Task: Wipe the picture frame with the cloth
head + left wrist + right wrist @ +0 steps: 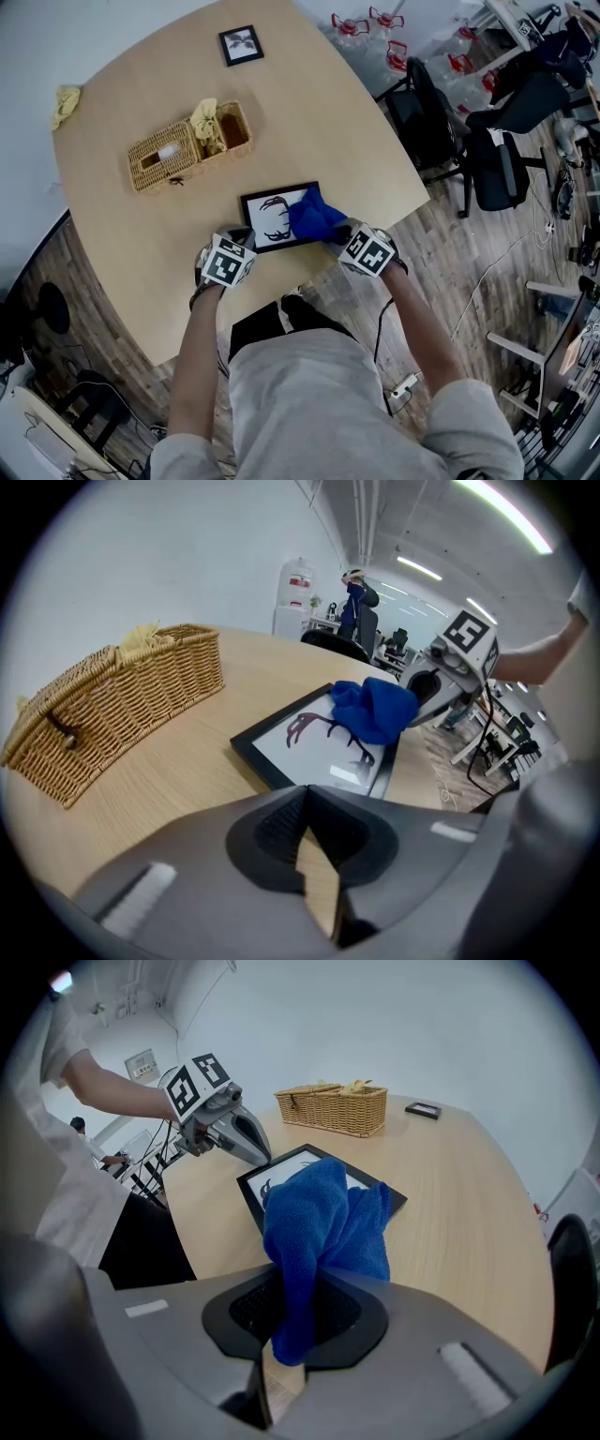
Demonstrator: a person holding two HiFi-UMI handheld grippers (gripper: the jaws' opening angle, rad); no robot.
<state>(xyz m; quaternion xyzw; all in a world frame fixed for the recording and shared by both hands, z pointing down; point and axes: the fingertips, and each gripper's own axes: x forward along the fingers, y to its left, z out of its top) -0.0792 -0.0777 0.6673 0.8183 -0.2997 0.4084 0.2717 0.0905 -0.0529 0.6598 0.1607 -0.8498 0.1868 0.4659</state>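
Observation:
A black picture frame (272,221) with a dark drawing on white lies flat near the table's front edge. My right gripper (337,232) is shut on a blue cloth (314,217), which rests bunched on the frame's right part. The right gripper view shows the blue cloth (323,1222) pinched between the jaws and draped over the frame (281,1171). My left gripper (246,241) is at the frame's left side, jaws shut with nothing between them. In the left gripper view, the frame (314,747) lies just ahead of the left gripper (306,803).
A wicker basket (190,145) holding a yellowish cloth stands behind the frame. A small black frame (241,44) lies at the table's far edge and a yellow cloth (65,103) at the far left. Office chairs (441,122) stand to the right of the table.

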